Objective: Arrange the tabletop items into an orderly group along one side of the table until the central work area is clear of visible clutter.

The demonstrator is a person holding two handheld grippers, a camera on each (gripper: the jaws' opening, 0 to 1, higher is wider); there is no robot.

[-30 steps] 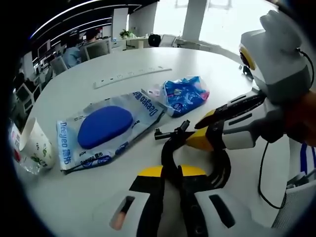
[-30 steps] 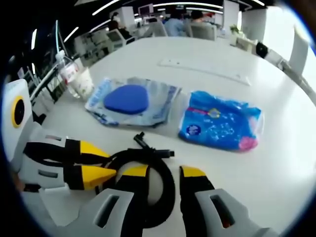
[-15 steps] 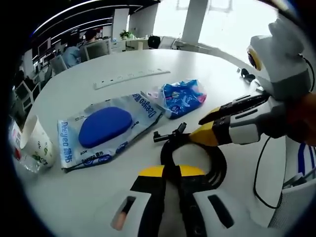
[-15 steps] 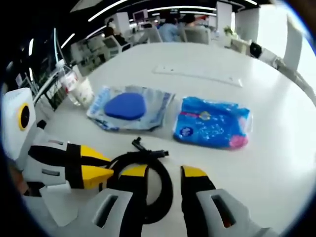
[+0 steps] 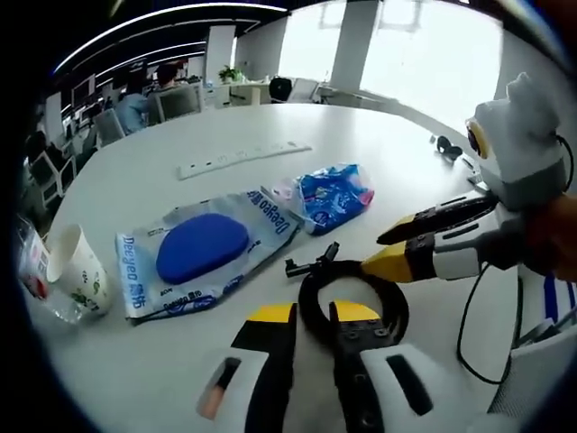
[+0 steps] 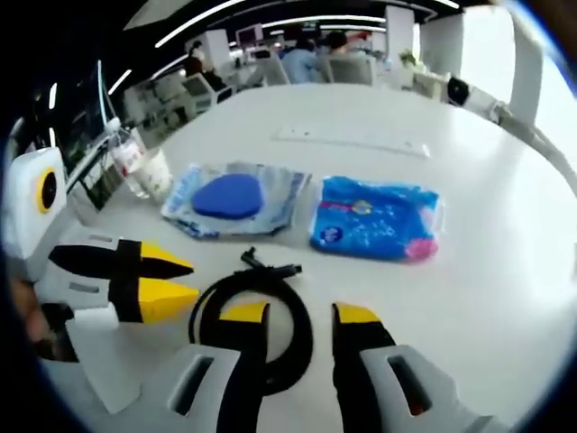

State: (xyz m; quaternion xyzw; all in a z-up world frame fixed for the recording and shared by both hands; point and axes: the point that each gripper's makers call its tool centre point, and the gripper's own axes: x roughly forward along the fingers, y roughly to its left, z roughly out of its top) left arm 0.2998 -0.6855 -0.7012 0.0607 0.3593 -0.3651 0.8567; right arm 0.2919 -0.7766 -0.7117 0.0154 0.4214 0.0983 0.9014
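while both grippers hang over the table [image 5: 379,144], the left gripper [image 5: 311,317] has its jaws a little apart with the near edge of the cable [image 5: 352,302] ring between them; i cannot tell if they pinch it. the right gripper [image 6: 290,317] has its jaws spread over the cable [image 6: 252,311] ring, not squeezing. the cable looks light and bendy, so grab the thick coil, not the loose plug end. it is black and wound in a loop, near the blue pack [image 6: 377,219] and the pouch [image 6: 236,197].
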